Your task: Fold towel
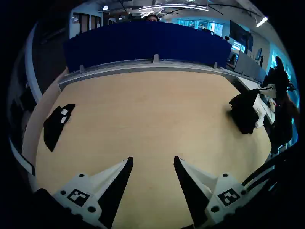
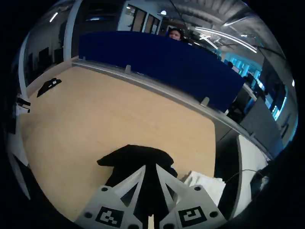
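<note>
Two grippers: my left gripper [image 1: 153, 158] hangs over bare table with its fingers spread wide and nothing between them. My right gripper [image 2: 150, 166] has its fingers drawn almost together, and dark fabric shows between them along their length, so I judge it is pinching the crumpled black cloth towel [image 2: 129, 157].
Towel position: it lies in a loose heap on the pale wooden tabletop [image 2: 95, 114], near the table's right-hand end and directly under my right gripper. In the left gripper view the same dark heap [image 1: 244, 112] sits well off to the right.
Neighbours: a white bunched cloth [image 2: 204, 183] lies just beside the heap, and I cannot tell whether the two touch. A small flat black piece with white tags [image 1: 57, 126] lies well apart, at the far left of the table.
Handling: I expect it to be light, limp and not fragile. It should sag and drape from any single pinch, so it will need both grippers to stretch it flat.
Grip surface: the fabric looks matte, so I do not expect it to slide out of the fingers.
Where to hold: I want two neighbouring corners or a hem, not the middle of the bunch. Black on black, I cannot pick out any edge yet.
Risk: the white cloth may drag along with it.
</note>
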`<state>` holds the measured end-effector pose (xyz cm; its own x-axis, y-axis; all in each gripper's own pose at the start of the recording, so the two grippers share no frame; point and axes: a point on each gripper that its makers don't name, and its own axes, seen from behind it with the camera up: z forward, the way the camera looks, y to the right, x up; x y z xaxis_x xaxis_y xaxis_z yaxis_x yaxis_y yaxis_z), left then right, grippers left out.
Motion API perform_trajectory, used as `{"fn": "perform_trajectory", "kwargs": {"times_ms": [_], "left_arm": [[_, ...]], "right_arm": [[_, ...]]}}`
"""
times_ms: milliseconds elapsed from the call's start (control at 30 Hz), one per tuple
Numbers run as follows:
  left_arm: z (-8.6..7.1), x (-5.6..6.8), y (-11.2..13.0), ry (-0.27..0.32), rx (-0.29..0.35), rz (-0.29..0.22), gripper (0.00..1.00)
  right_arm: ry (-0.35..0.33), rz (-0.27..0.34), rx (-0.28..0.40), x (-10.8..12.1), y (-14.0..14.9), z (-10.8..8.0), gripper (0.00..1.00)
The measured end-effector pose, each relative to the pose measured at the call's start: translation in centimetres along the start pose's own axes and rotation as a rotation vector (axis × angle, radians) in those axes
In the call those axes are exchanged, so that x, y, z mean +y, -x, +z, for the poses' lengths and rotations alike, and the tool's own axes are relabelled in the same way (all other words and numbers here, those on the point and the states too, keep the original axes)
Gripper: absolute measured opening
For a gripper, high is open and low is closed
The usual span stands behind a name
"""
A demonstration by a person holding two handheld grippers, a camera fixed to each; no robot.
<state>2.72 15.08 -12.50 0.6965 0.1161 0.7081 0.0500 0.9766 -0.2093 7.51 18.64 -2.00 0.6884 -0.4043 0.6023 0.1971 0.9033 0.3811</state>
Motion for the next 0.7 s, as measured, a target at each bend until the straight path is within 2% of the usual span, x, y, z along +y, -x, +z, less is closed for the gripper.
{"fn": "perform_trajectory", "kwargs": {"times_ms": [267,700], "left_arm": [[0.1,0.4,0.0,0.008,-0.002,0.006,0.79],[-0.4,0.9,-0.2,0.021,0.011,0.014,0.79]], "right_arm": [[-0.013,0.036,0.011,-1.2,1.0,-0.9,0.03],[-0.037,0.015,0.038,-3.1,-1.2,-0.7,0.03]]}}
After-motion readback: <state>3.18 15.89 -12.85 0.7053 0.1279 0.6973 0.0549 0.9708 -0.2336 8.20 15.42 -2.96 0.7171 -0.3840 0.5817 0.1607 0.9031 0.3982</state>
